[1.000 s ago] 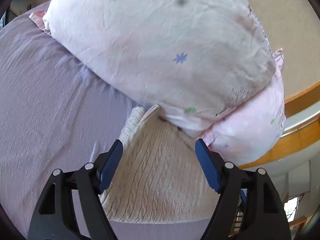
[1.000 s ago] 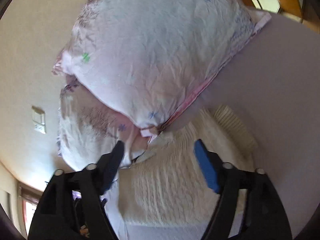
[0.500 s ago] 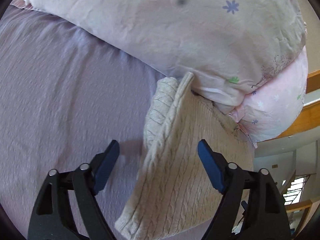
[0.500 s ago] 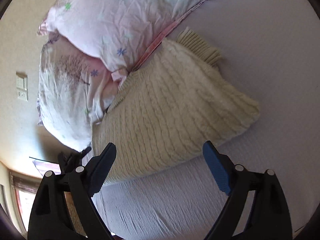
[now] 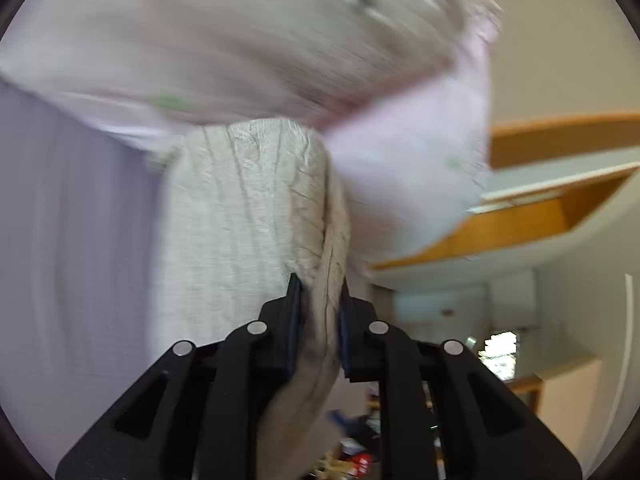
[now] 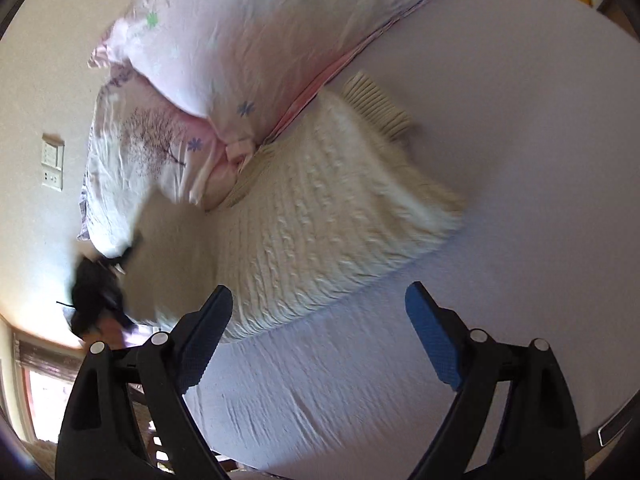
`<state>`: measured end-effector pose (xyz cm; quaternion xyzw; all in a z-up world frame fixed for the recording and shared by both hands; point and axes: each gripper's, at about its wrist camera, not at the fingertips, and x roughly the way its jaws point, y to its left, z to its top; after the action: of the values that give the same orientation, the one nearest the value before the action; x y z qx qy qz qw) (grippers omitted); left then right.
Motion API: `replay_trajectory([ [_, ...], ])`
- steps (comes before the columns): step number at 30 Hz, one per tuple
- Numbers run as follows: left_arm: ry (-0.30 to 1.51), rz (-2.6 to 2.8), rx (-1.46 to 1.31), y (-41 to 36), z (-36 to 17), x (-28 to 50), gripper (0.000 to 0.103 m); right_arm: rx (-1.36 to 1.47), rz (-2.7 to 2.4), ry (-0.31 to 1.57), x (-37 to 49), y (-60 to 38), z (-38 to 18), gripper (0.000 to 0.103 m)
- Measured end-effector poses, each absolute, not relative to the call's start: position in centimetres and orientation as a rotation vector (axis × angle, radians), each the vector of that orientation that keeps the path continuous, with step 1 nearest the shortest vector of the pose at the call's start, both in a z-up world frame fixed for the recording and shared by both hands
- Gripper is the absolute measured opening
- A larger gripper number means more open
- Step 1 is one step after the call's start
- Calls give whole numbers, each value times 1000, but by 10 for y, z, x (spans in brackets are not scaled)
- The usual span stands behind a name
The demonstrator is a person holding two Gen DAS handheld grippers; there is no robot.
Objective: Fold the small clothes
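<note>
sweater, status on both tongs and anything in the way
Left tongs shut on sweater edge. Right tongs open, clear of it. Sweater on the bed, far end against the pillows.

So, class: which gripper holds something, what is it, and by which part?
The left gripper is shut on the cream knit sweater, pinching a folded edge. The right gripper is open, holding nothing.

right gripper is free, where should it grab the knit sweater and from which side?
Probably the near hem edge of the sweater, approached low from the bare bedsheet side. That edge lies free and thick; the far edge is tucked against the pillows. The right gripper is open; the left gripper grips one side.
</note>
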<state>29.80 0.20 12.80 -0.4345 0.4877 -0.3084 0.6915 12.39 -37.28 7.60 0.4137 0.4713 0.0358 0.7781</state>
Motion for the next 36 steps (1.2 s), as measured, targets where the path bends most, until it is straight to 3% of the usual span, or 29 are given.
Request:
replay_trajectory([
  [3,1116,-857,-1059,-90,137,301,13,899,27,1008,106,-388,74,90],
  [4,1149,-929,-1074,-118,137,301,25,905,6,1013,102,-393,72,90],
  [5,1200,-990,-1071,-144,135,298,44,916,-11,1013,96,-399,71,90],
  [8,1169,-966,-999,-143,135,286,71,936,-36,971,86,-416,77,90],
  [10,1118,-893,-911,-121,136,287,79,952,-29,943,87,-425,82,90],
  [15,1170,-622,-839,-54,103,286,79,927,159,917,145,-412,99,90],
  [21,1194,-524,-928,-30,81,273,79,745,228,1069,245,-369,83,88],
  [25,1194,-501,-847,-5,82,250,80,663,179,1165,276,-364,58,83],
  [29,1180,-475,-782,16,87,239,81,563,189,1215,280,-355,46,67],
  [31,1182,-471,-766,18,86,240,81,556,219,1211,277,-352,44,45],
  [32,1186,-470,-761,20,86,239,81,561,234,1202,275,-351,46,27],
  [36,1214,-477,-736,11,81,245,82,523,292,1090,262,-344,77,18],
])
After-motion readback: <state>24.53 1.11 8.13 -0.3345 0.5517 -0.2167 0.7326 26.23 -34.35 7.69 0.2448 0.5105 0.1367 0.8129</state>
